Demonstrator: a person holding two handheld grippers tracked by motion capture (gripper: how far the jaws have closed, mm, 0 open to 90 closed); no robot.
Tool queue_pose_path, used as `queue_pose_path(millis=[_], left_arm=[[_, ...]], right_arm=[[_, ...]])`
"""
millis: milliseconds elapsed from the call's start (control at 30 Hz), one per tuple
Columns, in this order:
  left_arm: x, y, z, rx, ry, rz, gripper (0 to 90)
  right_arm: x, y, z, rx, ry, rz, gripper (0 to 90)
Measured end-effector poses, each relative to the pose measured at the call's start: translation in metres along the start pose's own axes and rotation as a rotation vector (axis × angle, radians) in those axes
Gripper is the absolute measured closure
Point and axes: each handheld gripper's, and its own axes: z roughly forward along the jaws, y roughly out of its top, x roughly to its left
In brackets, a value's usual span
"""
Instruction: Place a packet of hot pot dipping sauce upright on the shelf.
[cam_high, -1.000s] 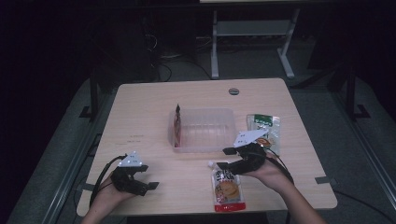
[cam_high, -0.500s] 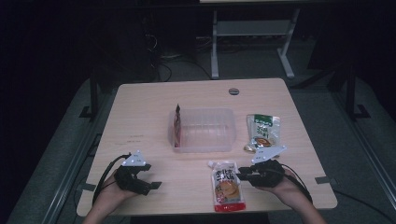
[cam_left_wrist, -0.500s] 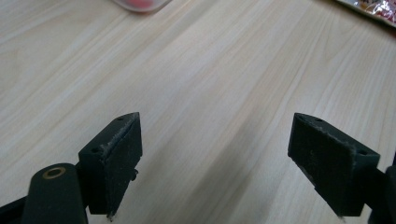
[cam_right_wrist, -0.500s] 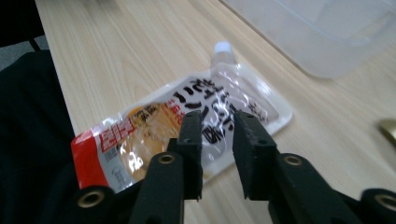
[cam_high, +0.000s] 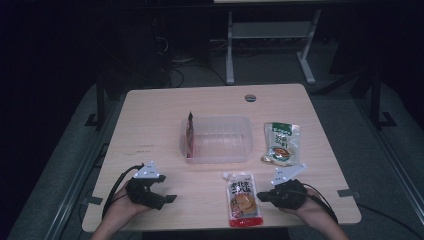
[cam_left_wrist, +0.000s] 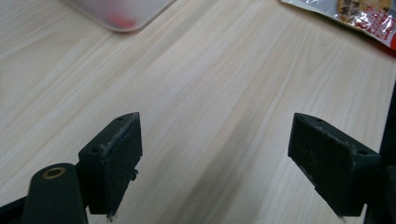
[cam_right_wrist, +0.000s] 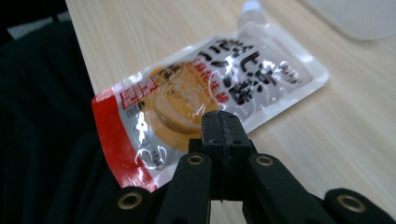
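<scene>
High view: red pouch (cam_high: 242, 199) flat near the front edge of the worktop (cam_high: 150, 130), spout end toward the clear container (cam_high: 247, 142), green pouch (cam_high: 281, 143) just right of that container.

Right gripper (cam_high: 260, 196) just beside the red pouch's right edge. Jaws just closed fully, pads pressed together, nothing between them; seen in the right gripper view with tips (cam_right_wrist: 223, 121) over the pouch (cam_right_wrist: 210, 88) rim. Left gripper (cam_high: 167, 200) wide open and empty above bare wood.

Probably next, a pick of the red pouch:
- Reopen before lowering.
- Straddle a side seam, not the slick, bulging middle.
- Pinch firmly, lift level, clear the container wall.

Print on the red pouch: large Japanese characters above an orange food picture, not legible with confidence. Green pouch lettering too small to read.
</scene>
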Motion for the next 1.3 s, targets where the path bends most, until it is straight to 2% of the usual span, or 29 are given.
queue_pose_path(millis=[167, 200, 233, 367, 600, 867, 1133, 1233, 1300], left_arm=[[-0.001, 0.003, 0.003, -0.004, -0.019, 0.016, 17.3], [-0.003, 0.003, 0.004, -0.006, -0.025, 0.002, 17.3], [-0.003, 0.004, 0.005, -0.005, -0.025, 0.015, 17.3], [-0.004, 0.005, 0.005, -0.002, -0.03, 0.026, 17.3], [-0.008, 0.006, 0.007, -0.005, -0.041, 0.027, 17.4], [-0.012, 0.009, 0.009, 0.015, -0.052, 0.04, 17.5], [-0.017, 0.013, 0.011, 0.007, -0.071, 0.048, 23.8], [-0.021, 0.017, 0.012, -0.011, -0.083, 0.06, 31.3], [-0.026, 0.021, 0.014, -0.026, -0.089, 0.073, 37.5]], right_arm=[[0.002, -0.002, 0.009, 0.047, 0.024, -0.016, 89.8], [0.003, -0.001, 0.011, 0.051, 0.03, -0.014, 89.8], [0.004, 0.0, 0.013, 0.053, 0.035, -0.023, 89.8], [0.012, 0.009, 0.027, 0.076, 0.062, -0.054, 89.8], [0.018, 0.024, 0.045, 0.073, 0.088, -0.141, 89.8], [0.027, 0.043, 0.065, 0.067, 0.101, -0.177, 89.8], [0.03, 0.062, 0.085, 0.053, 0.111, -0.205, 89.8], [0.029, 0.062, 0.082, 0.047, 0.108, -0.197, 89.7], [0.027, 0.06, 0.077, 0.035, 0.104, -0.174, 88.4]])
